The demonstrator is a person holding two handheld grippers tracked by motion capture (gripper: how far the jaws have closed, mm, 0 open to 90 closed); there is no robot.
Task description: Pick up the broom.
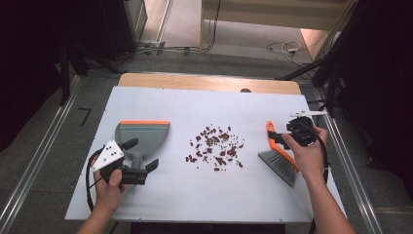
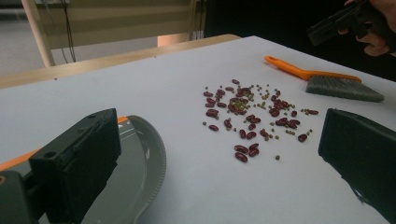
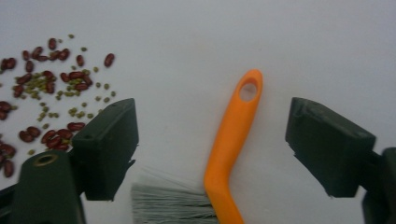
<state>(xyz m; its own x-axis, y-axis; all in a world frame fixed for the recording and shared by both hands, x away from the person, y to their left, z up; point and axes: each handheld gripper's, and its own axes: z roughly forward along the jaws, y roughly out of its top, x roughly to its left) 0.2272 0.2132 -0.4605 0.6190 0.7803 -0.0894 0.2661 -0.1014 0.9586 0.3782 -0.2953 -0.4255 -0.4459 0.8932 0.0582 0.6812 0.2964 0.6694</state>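
Pick-up step: right gripper [image 3: 212, 149], jaws spread and untouching, straddled the orange-handled grey-bristle brush [image 3: 231, 135] lying right of centre; left gripper [image 1: 139, 161], jaws spread, flanked the grey plastic dustpan [image 1: 143, 134]; next, close on the handle.

High view: right hand [image 1: 308, 155] covers the middle of the brush [image 1: 280, 161]; where handle meets bristles is hidden. Right gripper [image 1: 281, 140] jaws mostly masked by its own body.

Left hand [image 1: 108, 183] and left gripper [image 1: 140, 158] overlie the dustpan [image 1: 142, 136] handle; whether the jaws touch it cannot be told.

Left gripper view: dustpan cut off by the bottom edge, part hidden behind the left jaw. Far gripper, top right, clipped by the frame.

Right gripper view: brush bristles and lower handle run off the bottom edge. Beans [image 3: 44, 81] cut off at the left edge. Small green grains too small to identify.
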